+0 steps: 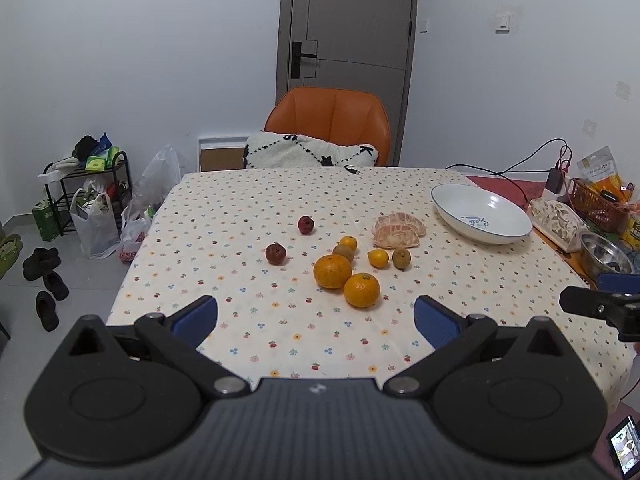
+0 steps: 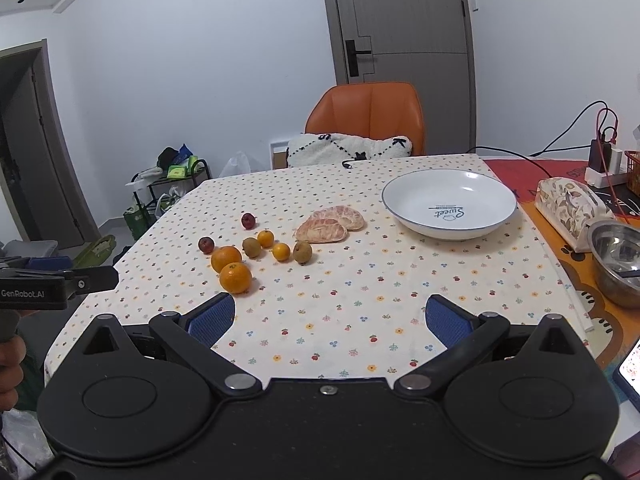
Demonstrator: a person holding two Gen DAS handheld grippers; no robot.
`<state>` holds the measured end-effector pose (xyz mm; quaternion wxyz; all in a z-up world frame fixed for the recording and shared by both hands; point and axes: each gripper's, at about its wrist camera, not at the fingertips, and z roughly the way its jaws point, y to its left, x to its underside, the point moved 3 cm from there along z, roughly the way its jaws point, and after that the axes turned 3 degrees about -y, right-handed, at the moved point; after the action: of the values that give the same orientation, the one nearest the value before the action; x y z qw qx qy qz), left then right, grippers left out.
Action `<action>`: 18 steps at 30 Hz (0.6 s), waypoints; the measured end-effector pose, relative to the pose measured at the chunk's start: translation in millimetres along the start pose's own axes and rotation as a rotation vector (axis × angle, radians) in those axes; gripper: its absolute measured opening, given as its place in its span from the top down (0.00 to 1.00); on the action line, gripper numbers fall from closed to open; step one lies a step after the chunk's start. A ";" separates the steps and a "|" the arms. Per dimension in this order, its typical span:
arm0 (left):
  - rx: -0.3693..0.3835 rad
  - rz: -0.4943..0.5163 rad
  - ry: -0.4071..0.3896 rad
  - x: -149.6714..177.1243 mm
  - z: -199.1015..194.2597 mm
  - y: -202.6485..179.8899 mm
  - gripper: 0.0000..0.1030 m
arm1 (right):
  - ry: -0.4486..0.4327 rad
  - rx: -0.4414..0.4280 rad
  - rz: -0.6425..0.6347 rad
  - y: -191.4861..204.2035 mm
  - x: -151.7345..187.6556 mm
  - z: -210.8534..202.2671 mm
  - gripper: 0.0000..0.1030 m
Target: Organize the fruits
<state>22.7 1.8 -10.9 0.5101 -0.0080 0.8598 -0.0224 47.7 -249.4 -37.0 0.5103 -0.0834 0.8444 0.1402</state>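
Both spread wide, holding nothing: left gripper (image 1: 316, 322) with round orange mandarin (image 1: 361, 289) just ahead between fingers; right gripper (image 2: 330, 320) with white shallow bowl (image 2: 404, 210) ahead-right.

Left tongs (image 1: 315, 322) and right tongs (image 2: 331, 320) both gape wide, empty.

An orange chair (image 1: 332, 120) is standing behind the tabletop (image 1: 248, 320), with a white cushion (image 1: 310, 154) lying on its seat and a grey door (image 1: 352, 28) behind it. A steel bowl (image 2: 616, 264) is sitting at the right beside a patterned pouch (image 2: 572, 210), while bags (image 1: 96, 224) and shoes (image 1: 44, 276) are lying on the floor by a rack (image 1: 86, 184).
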 end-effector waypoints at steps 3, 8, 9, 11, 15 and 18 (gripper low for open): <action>-0.001 0.003 -0.003 -0.6 -0.9 -0.7 0.00 | -0.003 0.003 0.011 -2.4 -0.1 0.4 0.00; 0.001 0.006 -0.006 -1.5 -1.6 -2.6 0.00 | -0.003 0.003 0.018 -2.8 -0.4 -0.7 0.00; 0.001 0.007 -0.006 -1.6 -1.5 -2.6 0.00 | -0.005 0.004 0.016 -2.8 -0.5 -0.8 0.00; 0.001 0.007 -0.004 -1.5 -1.6 -2.5 0.00 | -0.006 0.001 0.015 -2.4 -0.6 -1.0 0.00; 0.001 0.006 -0.005 -1.8 -1.7 -2.4 0.00 | -0.002 0.004 0.011 -1.7 -0.1 -0.1 0.00; 0.003 0.003 -0.002 -1.7 -2.0 -1.9 0.00 | -0.001 0.004 0.012 -1.8 0.1 0.2 0.00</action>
<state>21.7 0.0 -8.4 0.5108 -0.0060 0.8594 -0.0228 48.3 -251.0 -37.5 0.5100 -0.0773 0.8449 0.1417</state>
